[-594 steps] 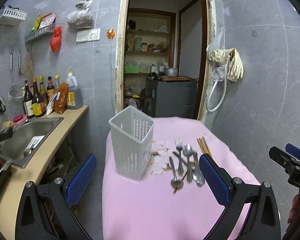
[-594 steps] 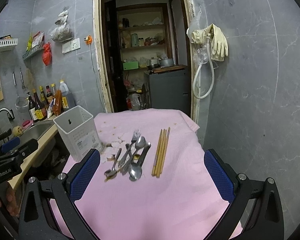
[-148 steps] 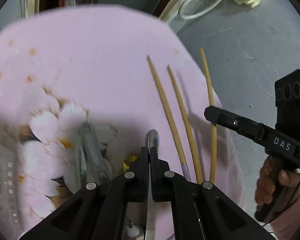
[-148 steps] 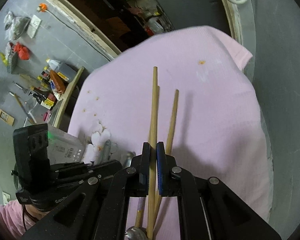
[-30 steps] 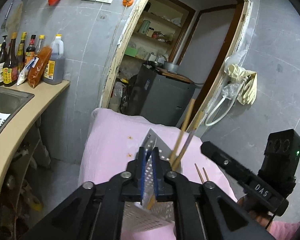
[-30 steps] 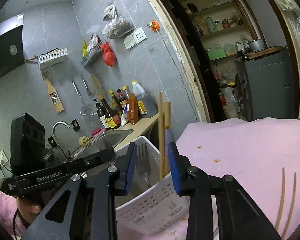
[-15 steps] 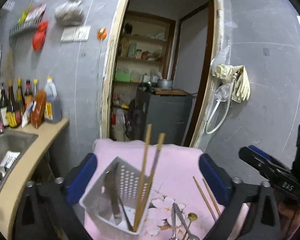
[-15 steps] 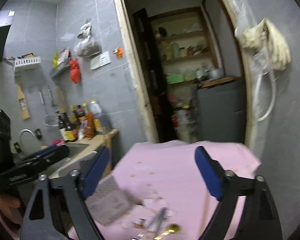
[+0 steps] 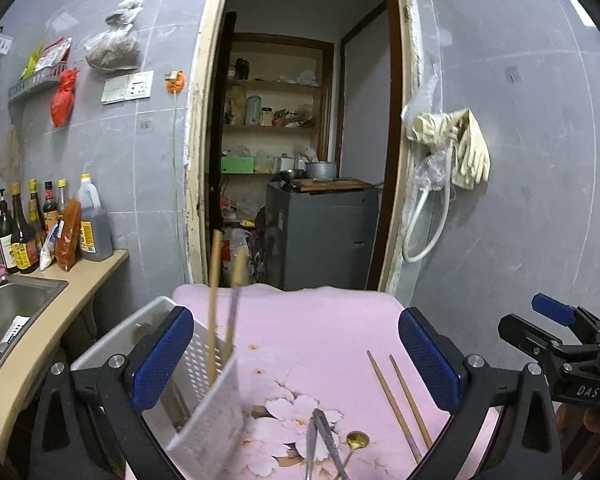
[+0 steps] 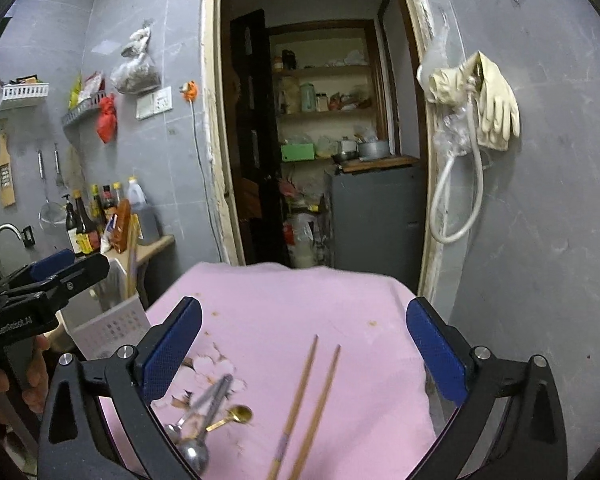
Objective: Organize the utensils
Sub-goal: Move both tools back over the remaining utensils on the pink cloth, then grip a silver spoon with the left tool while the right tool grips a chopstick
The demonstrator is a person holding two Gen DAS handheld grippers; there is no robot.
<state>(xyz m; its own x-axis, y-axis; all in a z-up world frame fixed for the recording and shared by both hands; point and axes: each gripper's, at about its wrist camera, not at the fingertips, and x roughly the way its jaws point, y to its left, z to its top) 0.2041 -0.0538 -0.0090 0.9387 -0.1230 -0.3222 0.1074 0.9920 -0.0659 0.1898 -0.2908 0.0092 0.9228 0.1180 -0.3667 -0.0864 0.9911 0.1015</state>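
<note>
Left wrist view first: the left claw is spread wide and carries nothing. Just off its left finger stands the white basket, with two chopsticks in the basket leaning upright out of it. Ahead and low between the fingers, on the pink surface, lie the metal spoons and a small gold spoon. Nearer the right finger lie the loose chopsticks, their long axes running away from the claw and angled slightly leftward. The right claw shows at the right edge of this view, beside the surface.

Right wrist view: the right claw is likewise wide open and empty. The loose chopsticks lie almost straight ahead between its fingers, lengthwise along the direction it points, tips away. The metal spoons and gold spoon sit toward its left finger, and the basket is further left, behind the left claw.

By my judgement the right claw is better placed for the chopsticks, needing only to drop down across them; the left is closer to the spoons and the basket.
</note>
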